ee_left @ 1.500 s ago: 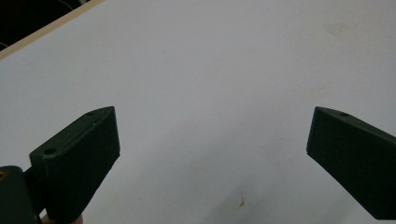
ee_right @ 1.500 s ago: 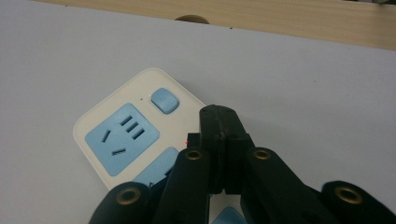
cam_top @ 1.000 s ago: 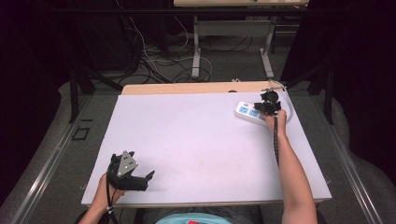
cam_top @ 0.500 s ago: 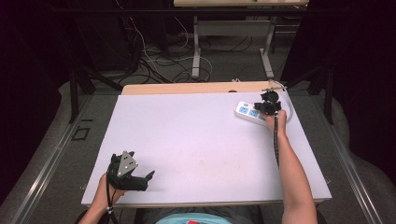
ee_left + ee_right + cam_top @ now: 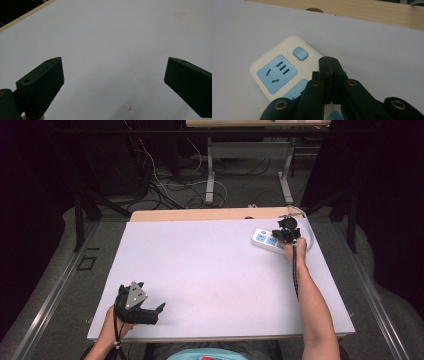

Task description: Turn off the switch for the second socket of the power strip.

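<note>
A white power strip (image 5: 265, 240) with blue sockets lies at the table's far right. In the right gripper view the power strip (image 5: 277, 72) shows a blue socket and a blue button (image 5: 300, 53). My right gripper (image 5: 286, 234) is over the strip's right end. Its jaws are pressed together, and the right gripper (image 5: 329, 62) holds nothing I can make out. A small red spot shows beside its tip. My left gripper (image 5: 156, 314) rests near the front left edge of the white table (image 5: 210, 270). The left gripper (image 5: 113, 72) stands wide open over bare tabletop.
A wooden strip (image 5: 200, 215) runs along the table's far edge, with a round hole (image 5: 314, 10) in it. The strip's white cable (image 5: 310, 237) curves off at the far right. Behind the table, loose cables (image 5: 165, 180) and desk legs stand on the floor.
</note>
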Action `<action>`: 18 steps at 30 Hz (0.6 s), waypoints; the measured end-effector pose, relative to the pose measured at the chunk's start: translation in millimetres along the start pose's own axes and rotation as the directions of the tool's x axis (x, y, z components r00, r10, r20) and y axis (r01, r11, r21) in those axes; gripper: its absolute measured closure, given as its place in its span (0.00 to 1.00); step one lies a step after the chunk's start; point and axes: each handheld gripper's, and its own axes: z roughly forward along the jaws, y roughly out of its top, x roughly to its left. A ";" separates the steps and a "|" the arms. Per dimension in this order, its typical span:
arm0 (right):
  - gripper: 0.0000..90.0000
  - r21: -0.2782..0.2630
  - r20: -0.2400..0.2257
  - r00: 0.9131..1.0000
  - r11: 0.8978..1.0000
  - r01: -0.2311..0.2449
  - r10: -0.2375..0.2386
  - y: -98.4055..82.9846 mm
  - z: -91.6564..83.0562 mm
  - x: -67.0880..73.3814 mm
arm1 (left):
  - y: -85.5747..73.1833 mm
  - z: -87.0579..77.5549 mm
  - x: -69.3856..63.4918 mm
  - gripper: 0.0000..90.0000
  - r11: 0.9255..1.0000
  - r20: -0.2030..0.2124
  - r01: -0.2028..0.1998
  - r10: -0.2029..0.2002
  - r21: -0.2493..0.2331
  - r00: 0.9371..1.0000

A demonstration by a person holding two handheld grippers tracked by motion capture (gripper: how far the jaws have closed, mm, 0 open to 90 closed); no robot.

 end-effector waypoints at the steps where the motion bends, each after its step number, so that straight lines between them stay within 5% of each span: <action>1: 1.00 -0.001 0.001 1.000 1.000 -0.001 0.001 0.0 0.0 0.1 | -0.1 -0.1 -0.1 0.03 1.000 -0.001 0.001 -0.001 -0.001 1.000; 18: 1.00 -0.011 0.005 1.000 1.000 0.029 -0.029 2.6 -1.6 2.8 | 0.1 0.3 -0.5 0.03 1.000 -0.001 0.004 -0.004 -0.005 1.000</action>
